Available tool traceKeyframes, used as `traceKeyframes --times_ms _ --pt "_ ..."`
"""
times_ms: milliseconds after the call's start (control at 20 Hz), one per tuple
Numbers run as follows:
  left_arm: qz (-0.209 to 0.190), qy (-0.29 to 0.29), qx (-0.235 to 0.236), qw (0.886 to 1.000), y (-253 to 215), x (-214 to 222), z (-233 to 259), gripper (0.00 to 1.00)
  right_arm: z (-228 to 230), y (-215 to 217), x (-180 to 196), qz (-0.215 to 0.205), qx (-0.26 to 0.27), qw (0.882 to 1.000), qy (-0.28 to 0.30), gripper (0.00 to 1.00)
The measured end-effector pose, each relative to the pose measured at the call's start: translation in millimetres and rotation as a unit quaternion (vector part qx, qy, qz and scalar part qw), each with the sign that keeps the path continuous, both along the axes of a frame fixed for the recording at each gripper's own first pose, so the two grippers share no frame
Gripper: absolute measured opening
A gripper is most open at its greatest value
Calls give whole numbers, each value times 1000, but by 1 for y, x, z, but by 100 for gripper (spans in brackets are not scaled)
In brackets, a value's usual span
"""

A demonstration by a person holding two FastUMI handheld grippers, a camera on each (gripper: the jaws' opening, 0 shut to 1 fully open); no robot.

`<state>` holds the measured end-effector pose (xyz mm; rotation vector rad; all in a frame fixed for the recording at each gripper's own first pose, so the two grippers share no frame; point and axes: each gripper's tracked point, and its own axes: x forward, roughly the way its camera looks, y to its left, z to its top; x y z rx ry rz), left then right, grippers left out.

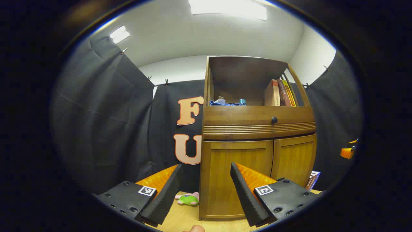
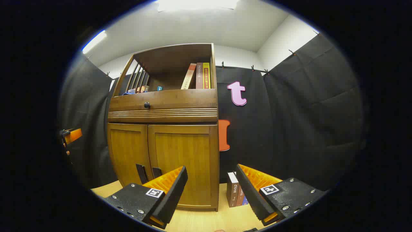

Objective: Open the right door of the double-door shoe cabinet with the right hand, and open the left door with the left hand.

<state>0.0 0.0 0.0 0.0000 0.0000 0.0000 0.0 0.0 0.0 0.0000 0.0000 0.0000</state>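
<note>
While both doors of the shoe cabinet (image 1: 257, 141) are closed, the left gripper (image 1: 204, 193) hangs in front of it with its fingers spread wide and nothing between them. In the left gripper view the left door (image 1: 236, 178) fills the space behind the right-hand finger, and the right door (image 1: 294, 159) sits beyond it; a small green plush toy (image 1: 188, 199) lies on the wooden floor (image 1: 180, 219) just beside the cabinet's near corner.

From the right gripper view, the right gripper (image 2: 212, 196) is likewise spread apart and empty — it faces the cabinet's outer corner, with the right door (image 2: 182, 161) behind its left-hand finger. Two dark handles (image 2: 148, 173) stand side by side where the doors meet. A few upright books (image 2: 234, 193) lean on the floor beside the cabinet, near the black cloth wall (image 2: 289, 122).

Above the doors runs a drawer front with a round black knob (image 2: 147, 105) — and over that an open shelf holding more books (image 2: 199, 76).
</note>
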Motion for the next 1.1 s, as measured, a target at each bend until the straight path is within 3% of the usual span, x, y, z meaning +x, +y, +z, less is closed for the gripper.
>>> traceKeyframes --times_ms 400,1100 --pt "-30 5 2 1000 -16 -6 -2 95 1 6 -3 6 0 1000 3 94" --pt "-20 12 -26 999 -11 -5 -5 94 4 12 -5 9 -10 1000 5 94"
